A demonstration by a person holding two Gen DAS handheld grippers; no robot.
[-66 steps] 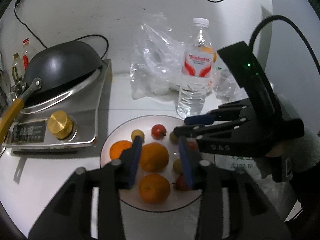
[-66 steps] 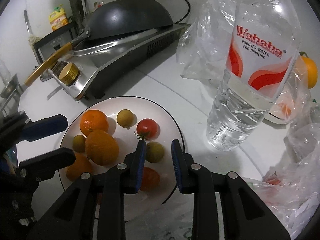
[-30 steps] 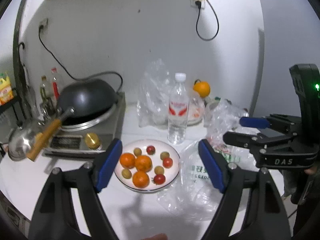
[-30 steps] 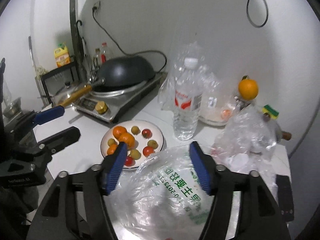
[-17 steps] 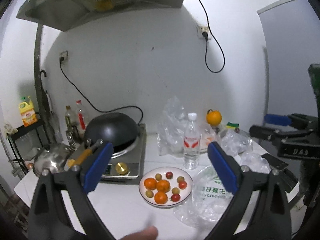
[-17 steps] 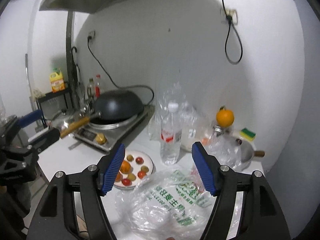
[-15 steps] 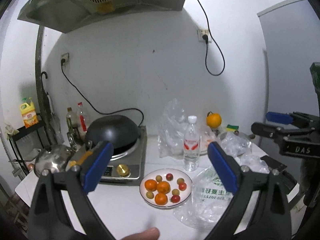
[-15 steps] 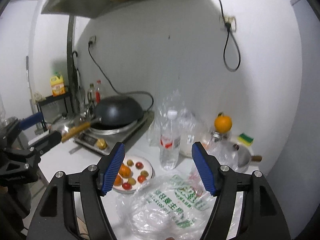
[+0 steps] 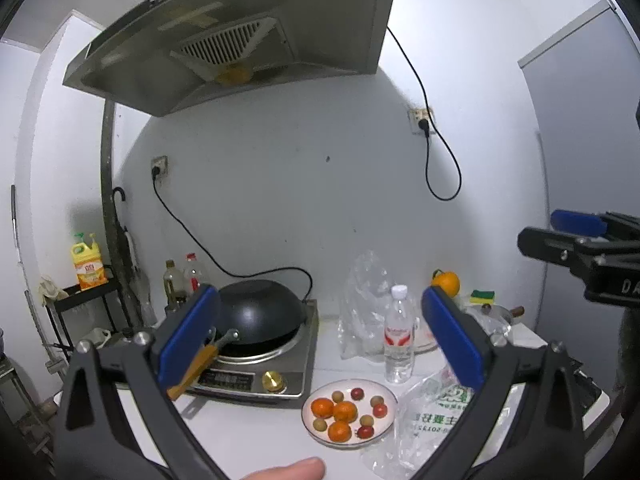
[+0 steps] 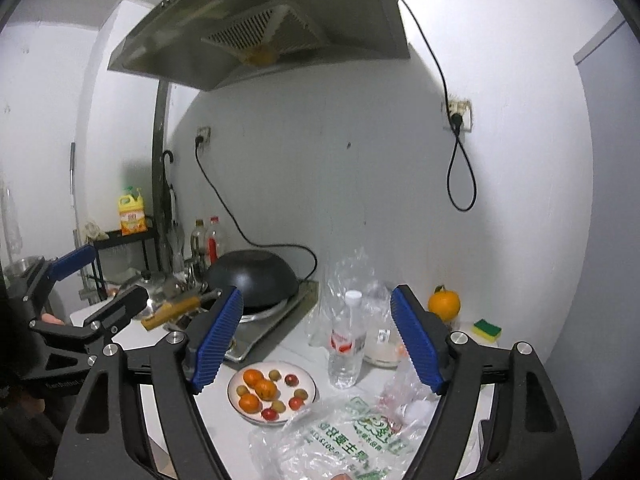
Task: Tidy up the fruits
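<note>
Both grippers have pulled up and far back from the fruit plate, and now the whole kitchen corner shows.

The left gripper (image 9: 320,332) and right gripper (image 10: 316,340) are opening wide, with nothing between them. The white plate (image 9: 384,390) of oranges (image 9: 345,411), tomatoes and small green fruits sits on the counter, between the stove (image 9: 256,376) and a plastic bag (image 9: 432,412), near the water bottle (image 9: 398,344).

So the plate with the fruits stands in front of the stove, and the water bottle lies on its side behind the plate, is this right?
Not quite. The water bottle stands upright behind the plate, cap on top; the right wrist view shows it clearly. The plate does sit in front of the stove.
</note>
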